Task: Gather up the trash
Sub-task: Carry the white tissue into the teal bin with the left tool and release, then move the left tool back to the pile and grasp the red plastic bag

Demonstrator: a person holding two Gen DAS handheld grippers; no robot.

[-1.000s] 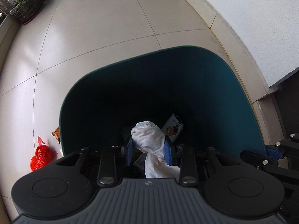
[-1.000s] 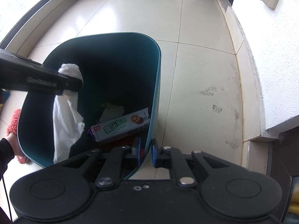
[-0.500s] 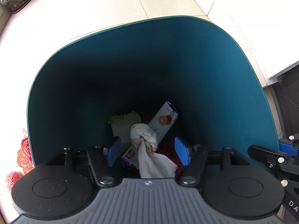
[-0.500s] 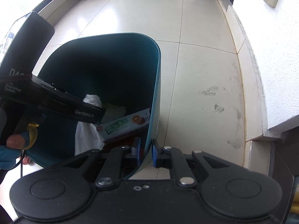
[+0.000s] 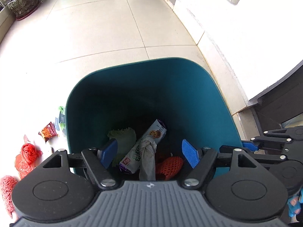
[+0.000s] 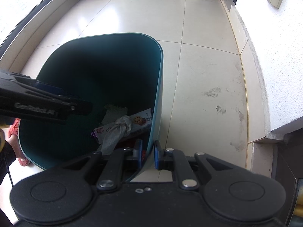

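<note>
The left gripper point(image 5: 149, 150) hangs over the teal trash bin point(image 5: 217, 113), its blue fingers point(image 5: 190, 156) spread wide and opening, with nothing pressed between them. Below, at the bin's bottom, the knotted white rag point(image 5: 147, 157) lies across a biscuit packet point(image 5: 151, 140), with orange foam netting point(image 5: 170, 164) at 4 o'clock of the rag and a pale green scrap point(image 5: 123, 135) at 10 o'clock. The right gripper point(image 6: 147, 154) is clamped on the bin's near rim, fingers nearly together on the thin wall. On the floor point(image 5: 94, 28) at 9 o'clock of the bin lie a red plastic bag point(image 5: 27, 156) and a snack wrapper point(image 5: 48, 133).
</note>
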